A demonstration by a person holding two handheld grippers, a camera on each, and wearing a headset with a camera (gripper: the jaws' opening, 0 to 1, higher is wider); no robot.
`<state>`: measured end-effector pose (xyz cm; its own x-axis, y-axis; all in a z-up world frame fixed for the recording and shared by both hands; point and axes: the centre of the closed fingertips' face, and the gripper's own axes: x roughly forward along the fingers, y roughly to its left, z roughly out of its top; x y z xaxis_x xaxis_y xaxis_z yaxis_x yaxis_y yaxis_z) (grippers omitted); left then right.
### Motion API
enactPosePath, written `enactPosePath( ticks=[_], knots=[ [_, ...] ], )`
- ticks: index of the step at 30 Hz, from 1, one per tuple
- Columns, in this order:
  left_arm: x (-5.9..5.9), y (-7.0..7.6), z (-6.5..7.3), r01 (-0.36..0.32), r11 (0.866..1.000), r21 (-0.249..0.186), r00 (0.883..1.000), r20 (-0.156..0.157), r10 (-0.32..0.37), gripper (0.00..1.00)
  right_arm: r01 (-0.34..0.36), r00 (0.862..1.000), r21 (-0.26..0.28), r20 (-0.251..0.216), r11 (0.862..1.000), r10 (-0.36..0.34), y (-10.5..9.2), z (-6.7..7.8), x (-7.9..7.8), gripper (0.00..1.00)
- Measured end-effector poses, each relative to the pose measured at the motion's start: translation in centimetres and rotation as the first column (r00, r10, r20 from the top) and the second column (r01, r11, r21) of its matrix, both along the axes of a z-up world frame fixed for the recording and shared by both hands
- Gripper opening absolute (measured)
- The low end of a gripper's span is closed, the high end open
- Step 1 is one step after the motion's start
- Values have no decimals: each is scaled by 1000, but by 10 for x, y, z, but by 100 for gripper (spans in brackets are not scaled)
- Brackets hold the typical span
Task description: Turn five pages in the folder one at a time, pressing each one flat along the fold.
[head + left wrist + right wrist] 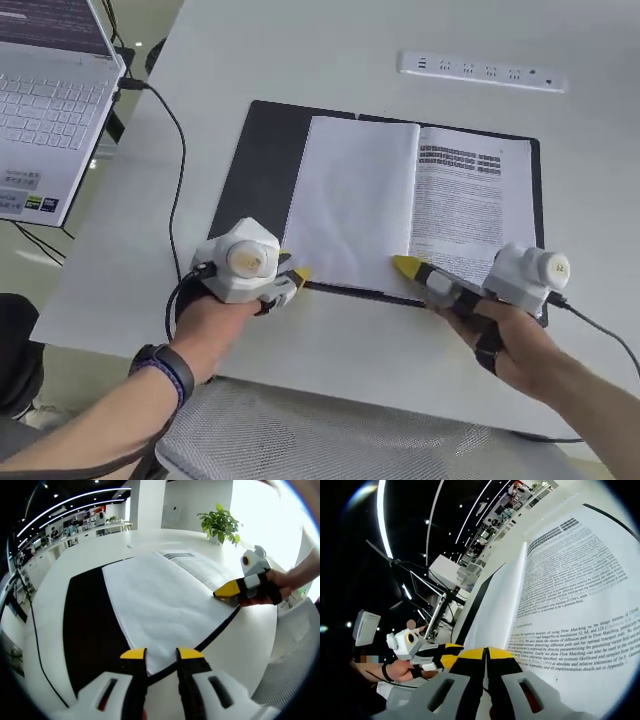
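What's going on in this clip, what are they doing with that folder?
A person works on an open folder on a white table with two handheld grippers. The right gripper, jaws shut, has its yellow tips at the near end of the fold, between the blank left page and the printed page. The left gripper, jaws slightly apart, waits at the folder's near edge, holding nothing.

- The folder (262, 165) is black and lies open and flat near the front edge of the white table (300, 60).
- A blank page (352, 200) lies turned over on the left half, curving up slightly at the fold.
- A printed page (470, 205) lies flat on the right half, with dense text.
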<state>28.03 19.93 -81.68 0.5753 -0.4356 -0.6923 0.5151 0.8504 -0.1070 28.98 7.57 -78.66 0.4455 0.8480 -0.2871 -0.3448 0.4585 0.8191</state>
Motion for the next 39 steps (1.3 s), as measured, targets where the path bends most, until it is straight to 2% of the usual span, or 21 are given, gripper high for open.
enactPosePath(
  ticks=[5,9,13,17,20,23,27,30,35,36,39],
  knots=[
    [0,0,0,7,1000,9,1000,-3,-7,22,-40,999,-31,-1,999,40,0,-2,-15,0],
    [1,2,1,-13,1000,2,1000,-2,13,19,-42,999,-44,-9,998,42,-5,-8,-11,0],
    [1,1,1,-20,1000,-3,1000,-7,20,21,-36,999,-59,-16,998,35,-7,-11,-11,0],
    [0,-2,1,-6,1000,9,1000,-16,7,23,-39,999,-81,-25,996,37,-10,-15,-13,0],
    [-1,-2,2,-17,1000,-3,999,-31,17,23,-54,998,-100,-28,994,51,-13,-17,-19,0],
    [-3,-2,4,-4,1000,6,999,-36,4,26,-64,998,-126,-20,990,62,-18,-15,-24,0],
    [-6,-1,12,3,1000,6,999,-32,-3,30,-62,997,-188,25,980,68,-33,-11,-27,0],
    [-7,2,18,-9,1000,-4,1000,-25,9,33,-47,996,-229,57,972,62,-45,-6,-26,4],
    [-6,7,34,-26,999,-22,1000,1,26,36,-14,989,-320,136,947,60,-74,7,-22,14],
    [-6,8,38,-31,999,-26,999,8,31,36,1,986,-347,155,938,56,-82,10,-20,16],
    [-4,12,49,-48,998,-43,998,30,50,38,31,981,-378,187,925,44,-98,20,-20,22]
  ],
)
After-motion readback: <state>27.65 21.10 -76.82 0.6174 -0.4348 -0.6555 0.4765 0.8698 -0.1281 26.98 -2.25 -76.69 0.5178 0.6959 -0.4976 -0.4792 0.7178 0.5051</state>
